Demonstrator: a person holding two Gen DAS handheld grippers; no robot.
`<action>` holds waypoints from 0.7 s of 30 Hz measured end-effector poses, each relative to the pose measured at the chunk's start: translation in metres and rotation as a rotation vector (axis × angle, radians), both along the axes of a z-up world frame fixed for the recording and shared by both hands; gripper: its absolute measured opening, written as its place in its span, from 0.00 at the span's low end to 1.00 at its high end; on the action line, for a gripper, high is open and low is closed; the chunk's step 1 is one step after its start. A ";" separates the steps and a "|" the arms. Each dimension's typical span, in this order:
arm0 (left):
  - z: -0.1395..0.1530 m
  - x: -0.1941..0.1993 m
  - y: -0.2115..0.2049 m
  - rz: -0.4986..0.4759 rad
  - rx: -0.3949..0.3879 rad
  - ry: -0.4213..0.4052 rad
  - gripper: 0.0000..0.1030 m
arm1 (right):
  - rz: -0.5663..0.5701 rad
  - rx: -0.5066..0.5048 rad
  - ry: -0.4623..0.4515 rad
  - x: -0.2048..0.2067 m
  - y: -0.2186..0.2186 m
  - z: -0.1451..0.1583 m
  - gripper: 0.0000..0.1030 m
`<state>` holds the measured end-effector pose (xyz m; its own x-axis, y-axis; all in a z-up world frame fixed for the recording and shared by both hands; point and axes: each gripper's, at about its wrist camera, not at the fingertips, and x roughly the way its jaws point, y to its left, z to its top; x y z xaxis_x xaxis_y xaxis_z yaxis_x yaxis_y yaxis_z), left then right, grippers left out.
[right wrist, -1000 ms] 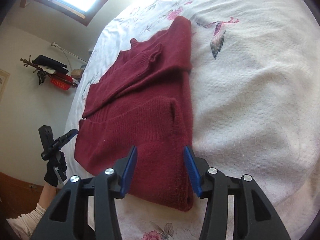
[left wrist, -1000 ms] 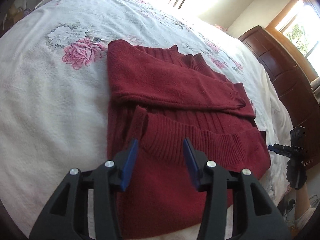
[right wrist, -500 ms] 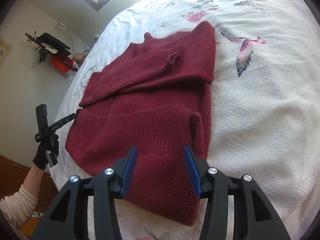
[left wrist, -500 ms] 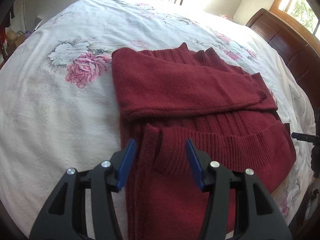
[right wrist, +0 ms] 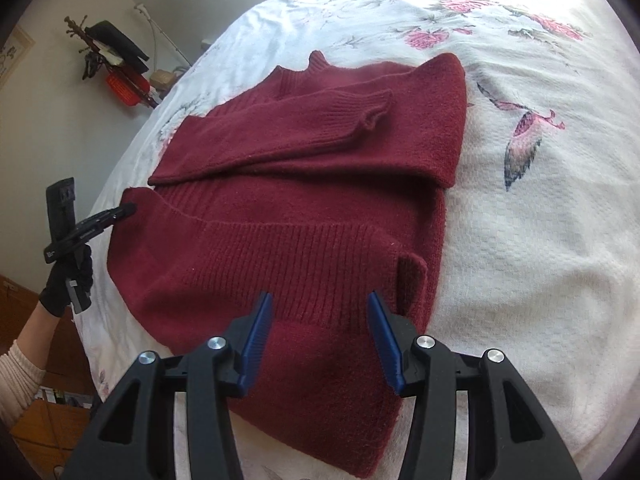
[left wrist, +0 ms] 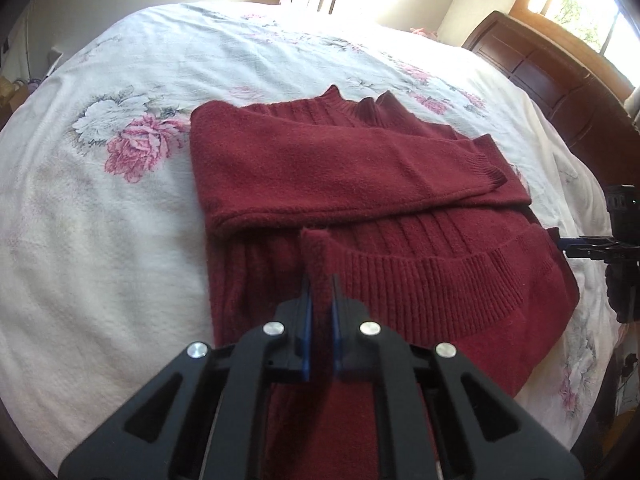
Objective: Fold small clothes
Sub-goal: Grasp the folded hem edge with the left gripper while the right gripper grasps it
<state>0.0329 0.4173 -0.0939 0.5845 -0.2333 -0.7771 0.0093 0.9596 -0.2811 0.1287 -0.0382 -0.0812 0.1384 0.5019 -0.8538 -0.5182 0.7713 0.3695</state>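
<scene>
With both sleeves already crossed over its chest, red sweater (left wrist: 360, 168) lies on bed (left wrist: 120, 240), left gripper (left wrist: 319, 312) fingers pinching folded-up hem corner, right gripper (right wrist: 320, 336) fingers wide; final fold outstanding.

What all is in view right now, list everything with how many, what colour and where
sweater: one, dark red, flat on the bed with both sleeves folded across the chest and the ribbed hem turned up
bedspread: one, white with pink flowers, under the sweater
headboard: one, dark brown wood, right of the left wrist view
windows: at least two, bright, along the walls
wall rack: one, dark with black and red items, upper left of the right wrist view
left tool: one, black with blue pads, shut on the sweater's hem fold
right tool: one, black with blue pads, open above the hem's other corner
gloved hand: one, black glove, cream sleeve, holding the left tool
</scene>
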 end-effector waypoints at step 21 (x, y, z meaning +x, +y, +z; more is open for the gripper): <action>-0.024 0.014 -0.014 -0.019 0.067 0.074 0.05 | 0.086 -0.204 -0.081 0.001 0.036 -0.022 0.11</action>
